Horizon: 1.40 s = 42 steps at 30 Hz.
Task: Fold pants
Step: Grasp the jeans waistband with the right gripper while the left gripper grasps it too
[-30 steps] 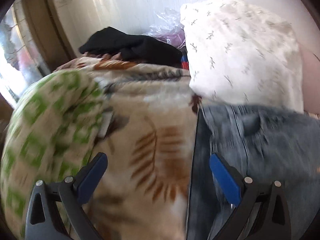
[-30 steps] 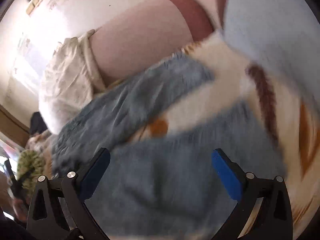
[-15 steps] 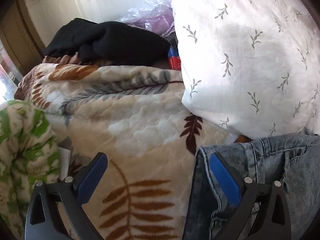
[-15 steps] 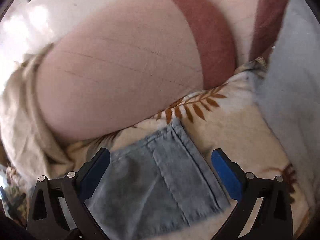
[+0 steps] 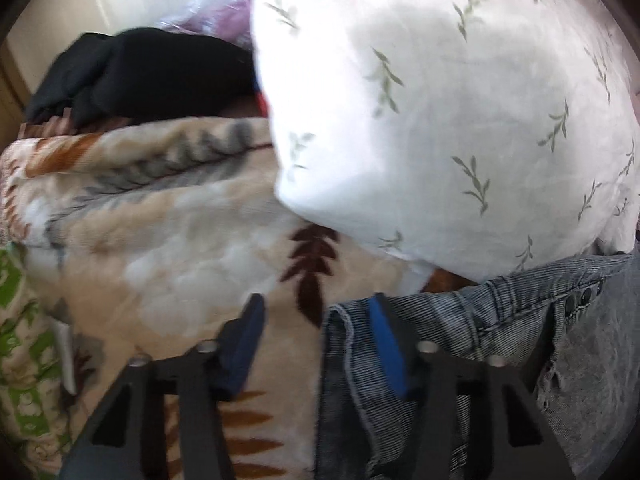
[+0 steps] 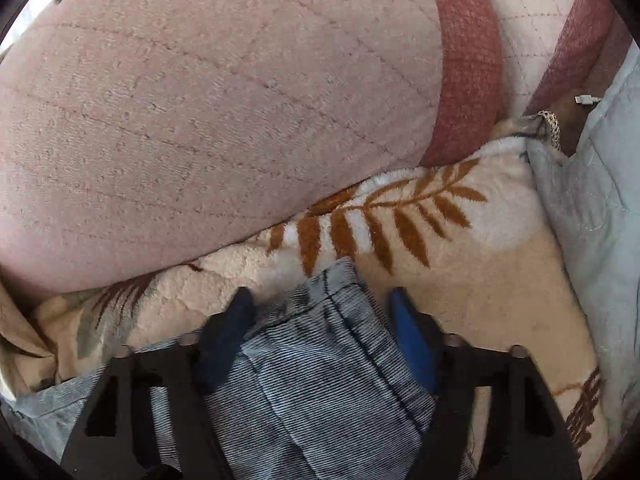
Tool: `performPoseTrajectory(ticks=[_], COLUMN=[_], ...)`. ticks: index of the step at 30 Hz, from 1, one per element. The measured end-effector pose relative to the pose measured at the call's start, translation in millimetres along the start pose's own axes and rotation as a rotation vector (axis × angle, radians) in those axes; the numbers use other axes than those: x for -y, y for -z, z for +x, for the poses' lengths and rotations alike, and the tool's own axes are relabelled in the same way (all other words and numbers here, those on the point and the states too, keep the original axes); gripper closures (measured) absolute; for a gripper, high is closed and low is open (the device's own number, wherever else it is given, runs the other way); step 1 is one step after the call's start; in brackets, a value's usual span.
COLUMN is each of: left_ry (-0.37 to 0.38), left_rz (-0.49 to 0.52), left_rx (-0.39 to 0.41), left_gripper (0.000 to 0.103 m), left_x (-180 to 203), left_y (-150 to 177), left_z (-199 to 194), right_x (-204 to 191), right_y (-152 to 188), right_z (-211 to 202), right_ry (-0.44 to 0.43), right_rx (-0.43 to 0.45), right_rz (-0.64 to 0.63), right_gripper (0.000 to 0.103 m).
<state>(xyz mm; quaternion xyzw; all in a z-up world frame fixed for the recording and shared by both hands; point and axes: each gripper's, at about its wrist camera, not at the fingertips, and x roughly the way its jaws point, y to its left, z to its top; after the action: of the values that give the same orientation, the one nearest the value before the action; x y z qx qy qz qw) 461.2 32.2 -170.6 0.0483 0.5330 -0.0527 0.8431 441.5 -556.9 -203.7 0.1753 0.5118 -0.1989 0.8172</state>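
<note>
The left gripper points steeply down at the bed, its jaws about half open and closing; the corner of the grey-blue denim pants lies between them, the blue pad at 3 o'clock resting over the waistband while the pad at 9 o'clock stands on the leaf-print blanket, and whether the pads yet press the cloth cannot be told. From that corner the pants run toward 4 o'clock, a row of dark buttons near the right edge. A white pillow with a sprig print sits at 1 o'clock, its lower edge just above the waistband, and a black garment lies at 11 o'clock. The right gripper is likewise about half open and closing, with a hemmed corner of the pants between its fingertips, both pads close against the fabric. A large pink quilted cushion fills 12 o'clock above the blanket.
</note>
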Motion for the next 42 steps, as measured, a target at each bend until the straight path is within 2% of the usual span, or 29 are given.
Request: performPoseTrajectory(ticks=[1,3,4,6,11,17,21,26,29,30,36,42], left_ry=[0.024,0.073,0.092,0.118,0.167,0.248,0.281,0.269,0.26,0.255,0.269,0.313], left_rz=[-0.008,-0.022,-0.025,-0.043,-0.062,-0.123,-0.11,-0.064,-0.053,-0.051,-0.096,-0.112], left_rx=[-0.007,-0.017,-0.016,-0.021,-0.01,0.042,0.084,0.121,0.13,0.132,0.139,0.188], left_gripper=[0.065,0.073,0.079,0.082,0.088,0.088,0.088,0.088,0.088,0.088,0.088,0.089], left_x=[-4.3,-4.6,-5.4,-8.4,-19.6,-46.8,-46.5,-20.1,-14.0,-14.3,-17.4,-24.8], left_y=[-3.1,-5.8,-6.9,-8.4,-9.4,3.1,17.7,27.8,25.8,25.1,26.2,38.4], left_z=[6.4,10.4,11.1,11.8,2.8,-38.0,-75.5,-100.0,-96.1,-94.5,-89.9,-128.4], right_x=[-1.2,-2.9,-3.2,-3.6,-3.7,11.6,32.7,55.3,65.0,54.2,47.6,60.2], right_y=[0.1,-0.4,0.0,2.0,13.9,27.0,37.4,40.4,34.8,33.6,34.0,44.3], right_z=[-0.1,-1.7,-2.7,-4.8,-23.0,-62.8,-84.1,-114.8,-128.3,-122.9,-108.6,-134.2], right_ry=[0.008,0.004,-0.001,-0.016,-0.029,-0.088,-0.161,-0.205,-0.213,-0.206,-0.207,-0.251], right_rx=[0.001,0.006,0.011,0.026,0.09,0.146,0.152,0.154,0.147,0.142,0.144,0.197], right_rz=[-0.003,0.0,0.002,0.009,0.031,0.076,0.104,0.106,0.081,0.07,0.045,0.074], right_gripper=[0.054,0.075,0.079,0.085,0.087,0.089,0.09,0.09,0.088,0.087,0.089,0.089])
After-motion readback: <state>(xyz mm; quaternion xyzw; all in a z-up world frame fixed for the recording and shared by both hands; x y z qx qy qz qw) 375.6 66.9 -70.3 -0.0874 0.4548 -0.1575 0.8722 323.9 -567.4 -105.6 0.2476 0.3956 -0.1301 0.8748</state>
